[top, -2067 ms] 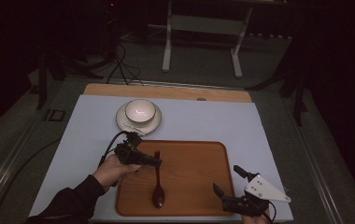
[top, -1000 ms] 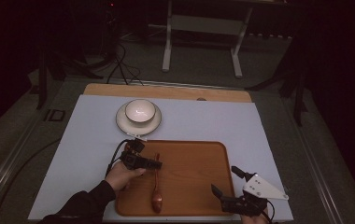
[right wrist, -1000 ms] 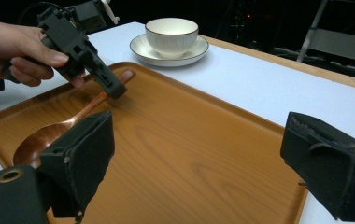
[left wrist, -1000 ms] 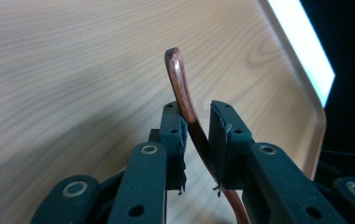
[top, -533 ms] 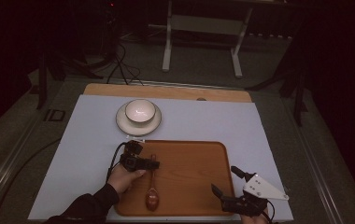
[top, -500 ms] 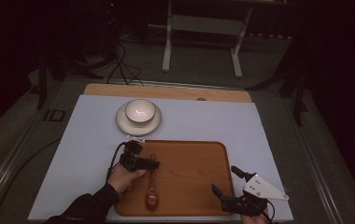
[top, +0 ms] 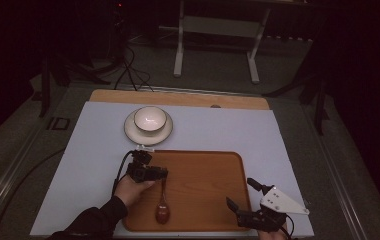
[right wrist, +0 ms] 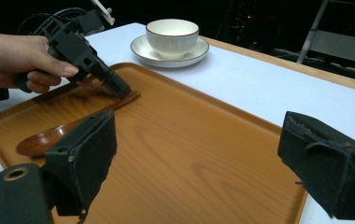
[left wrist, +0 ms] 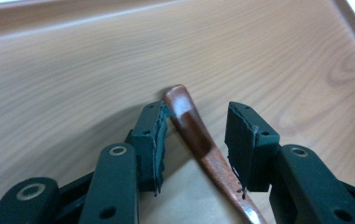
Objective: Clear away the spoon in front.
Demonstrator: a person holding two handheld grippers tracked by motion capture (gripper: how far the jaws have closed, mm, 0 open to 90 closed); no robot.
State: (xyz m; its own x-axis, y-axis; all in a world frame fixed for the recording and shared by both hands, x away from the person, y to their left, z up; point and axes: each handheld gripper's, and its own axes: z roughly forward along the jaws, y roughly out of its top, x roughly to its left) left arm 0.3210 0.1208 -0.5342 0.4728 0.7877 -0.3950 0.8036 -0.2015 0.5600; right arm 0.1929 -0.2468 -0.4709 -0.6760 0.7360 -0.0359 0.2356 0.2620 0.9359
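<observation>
The left gripper (top: 159, 174) sits low over the flat rectangular wooden tray (top: 203, 172), and its jaws have just been opening: in the left gripper view the left gripper (left wrist: 196, 130) has its black pads parted, with the handle tip of the glossy reddish-brown wooden spoon (left wrist: 199, 135) lying between them on the tray's grain. One pad sits right against the handle's edge, the other stands clear of it, so nothing is being pinched now. From the high view the spoon (top: 163, 207) lies on the tray's left part, its bowl toward the near edge and its handle running up under the gripper. Over to the right gripper (top: 248, 196), held at the tray's near right corner: jaws spread wide, nothing between them. Its own view shows the right gripper (right wrist: 203, 149) well apart across bare tray (right wrist: 189, 154), and gives the side-on look at the person's hand (right wrist: 21, 60) around the left gripper's body. Beyond the tray, the white cup with a dark rim (right wrist: 172, 31) stands on its white saucer (right wrist: 199, 50) atop the pale table cover (top: 228, 130).
</observation>
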